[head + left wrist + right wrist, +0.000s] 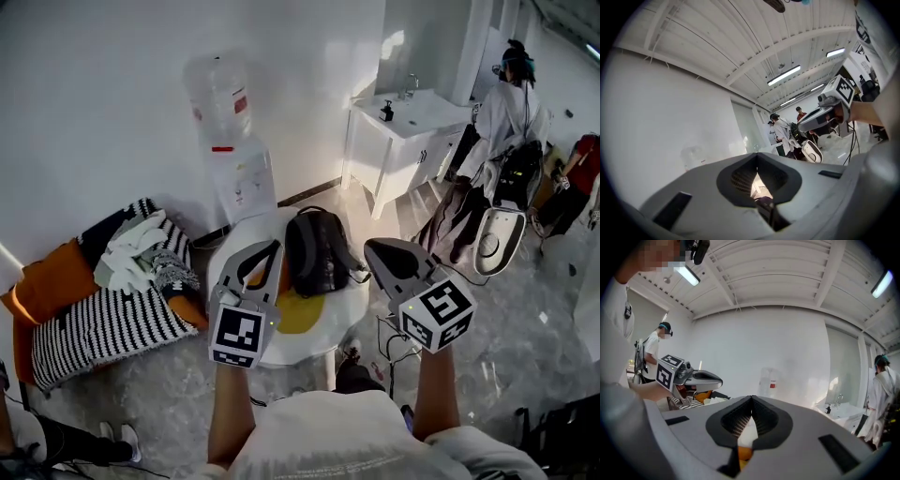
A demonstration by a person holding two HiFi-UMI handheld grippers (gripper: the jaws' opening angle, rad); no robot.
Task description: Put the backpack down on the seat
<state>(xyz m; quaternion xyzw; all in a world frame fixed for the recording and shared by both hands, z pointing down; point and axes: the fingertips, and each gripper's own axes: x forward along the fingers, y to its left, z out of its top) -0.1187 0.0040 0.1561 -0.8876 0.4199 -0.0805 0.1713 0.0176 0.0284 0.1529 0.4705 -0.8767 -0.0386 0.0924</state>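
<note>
the left gripper (pixel 268 251) hung over the left part of the seat (pixel 354 298). its jaws were closed with nothing between them. in its own view the two tips met, and only a slit of the seat showed under them.

the backpack (pixel 317 251) lay flat on the seat, on the middle and far part, and its near end was at the yellow cushion (pixel 298 314). its long axis ran straight away from the person, with the top handle at the far end. it lay between the two grippers and lower than both. neither gripper touched it.

the right gripper (pixel 375 251) hung over the right part of the seat. its jaws were also closed and empty, with the tips together in its own view.

both grippers pointed about level, past the sides of the backpack and not down at it. as far as the head view showed, they were about equally near to it. in my judgement the backpack was already down on the seat, so any new grip would need a gripper to tip down and come inward.
</note>
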